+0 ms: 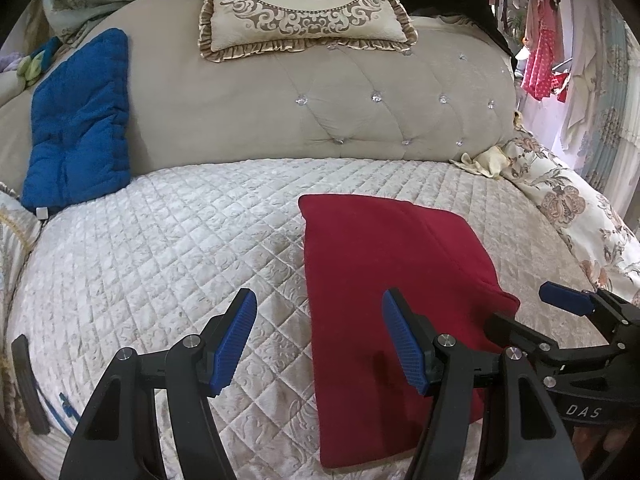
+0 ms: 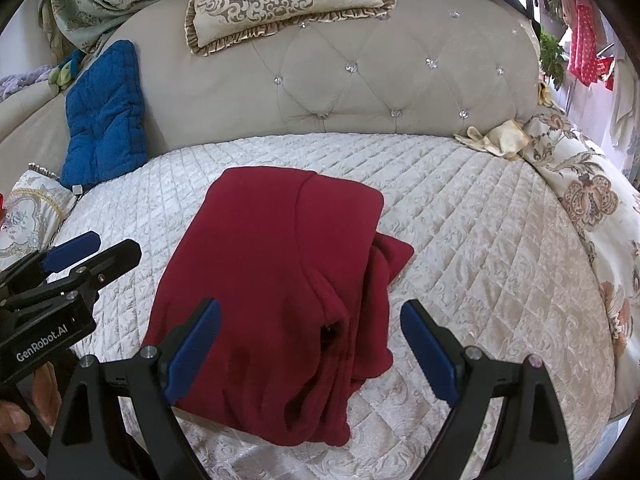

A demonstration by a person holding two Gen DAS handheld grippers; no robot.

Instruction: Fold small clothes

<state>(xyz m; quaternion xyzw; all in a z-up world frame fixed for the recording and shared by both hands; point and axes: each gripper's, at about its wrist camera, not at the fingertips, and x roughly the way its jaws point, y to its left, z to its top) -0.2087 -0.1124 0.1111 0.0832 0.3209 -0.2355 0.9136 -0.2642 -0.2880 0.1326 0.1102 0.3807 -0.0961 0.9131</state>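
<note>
Left wrist view: being aimed downward along its fingers, close over the quilted bed cover (image 1: pixel 160 248).
Right wrist view: being aimed likewise, from further right.
Shared: red garment (image 2: pixel 272 280), tufted headboard (image 2: pixel 360 92), blue cushion (image 1: pixel 80 120) are being seen by both.

The red garment's (image 1: pixel 384 300) near right edge hides behind the left hand-held gripper (image 1: pixel 320 340).

A bed covered in a pale quilted spread (image 1: pixel 160 248) is backed by a beige tufted headboard (image 1: pixel 320 112). An ornate ruffled cushion (image 1: pixel 304 8) is propped on top, a blue cushion (image 1: pixel 80 120) at left; daylight is admitted at right.
</note>
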